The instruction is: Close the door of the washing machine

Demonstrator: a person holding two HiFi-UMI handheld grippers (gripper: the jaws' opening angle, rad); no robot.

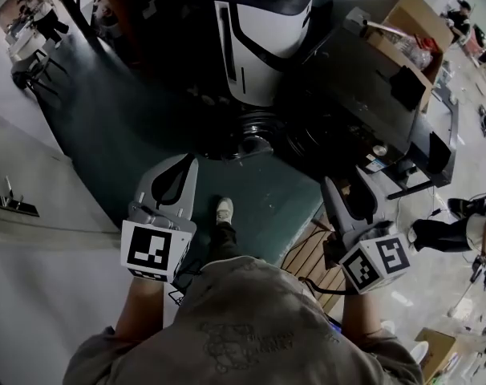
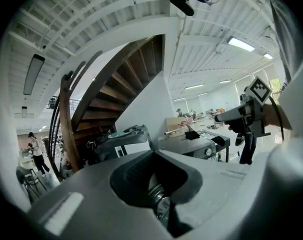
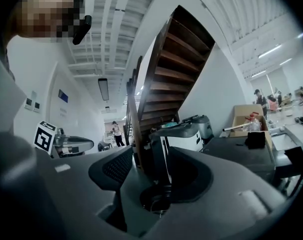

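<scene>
At the left, the left gripper (image 1: 187, 165) is held with its jaws pressed together and nothing between them. It is kept low over the dark green mat (image 1: 123, 135), well short of the machines. Ahead, beside a white-and-black unit (image 1: 263, 38), a round door (image 1: 255, 139) appears to be swung out from the front of the dark washing machine (image 1: 363, 95), though the picture is dim there. The task is judged not yet begun: the approach, the contact and the push are all left. To the right, the right gripper (image 1: 346, 184) is held with its jaws spread and empty. Open mat is offered between the grippers and the door. On the right the way is hemmed by the machine's near corner and a slatted wooden piece (image 1: 311, 259), and a cardboard box (image 1: 423, 22) is seen beyond.
</scene>
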